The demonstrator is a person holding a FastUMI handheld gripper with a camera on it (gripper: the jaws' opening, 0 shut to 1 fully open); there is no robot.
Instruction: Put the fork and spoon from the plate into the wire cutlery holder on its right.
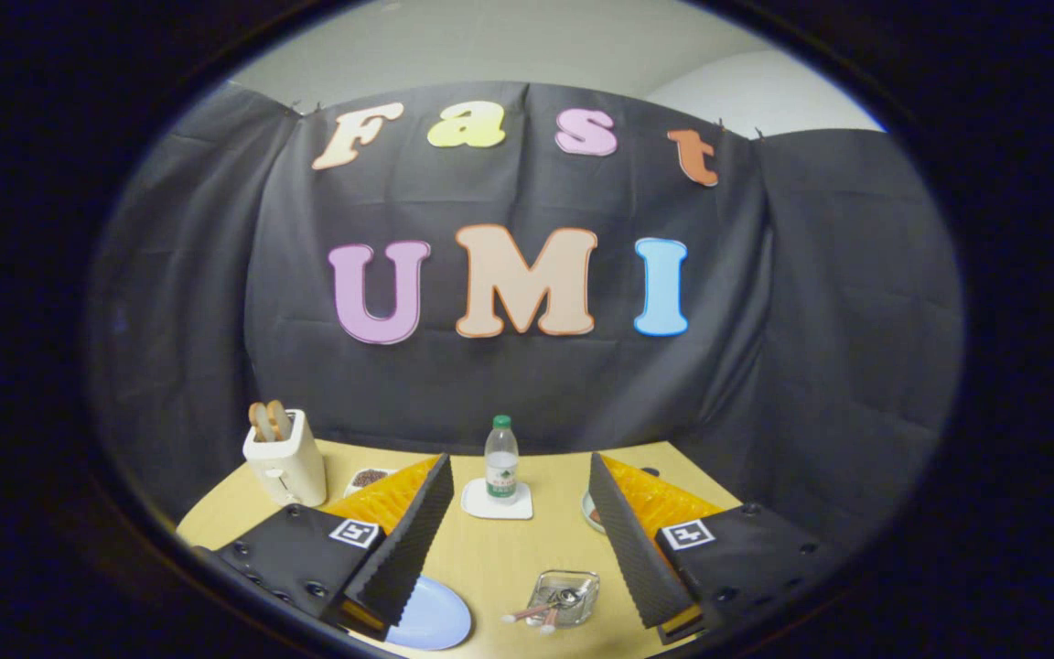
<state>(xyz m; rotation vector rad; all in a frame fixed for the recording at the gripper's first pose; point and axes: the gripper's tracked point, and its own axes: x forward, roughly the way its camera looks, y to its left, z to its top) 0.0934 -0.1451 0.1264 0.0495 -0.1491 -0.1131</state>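
Broadly, the round yellow table (509,558) carries everything, and the gripper (520,540) hangs above it with its fingers spread wide, holding nothing. Left of the water bottle (501,460), a white toaster (286,456) holds two slices of bread, with a small dish beside it. Nearer than the bottle, by the left finger, lies the blue plate (435,618). Right of that plate sits a clear glass dish (566,597) between the fingers, with what looks like the fork and spoon (541,610) resting in it, handles sticking out.

Fork and spoon (541,611) lie in the clear holder (565,597), right of the blue plate (431,618).
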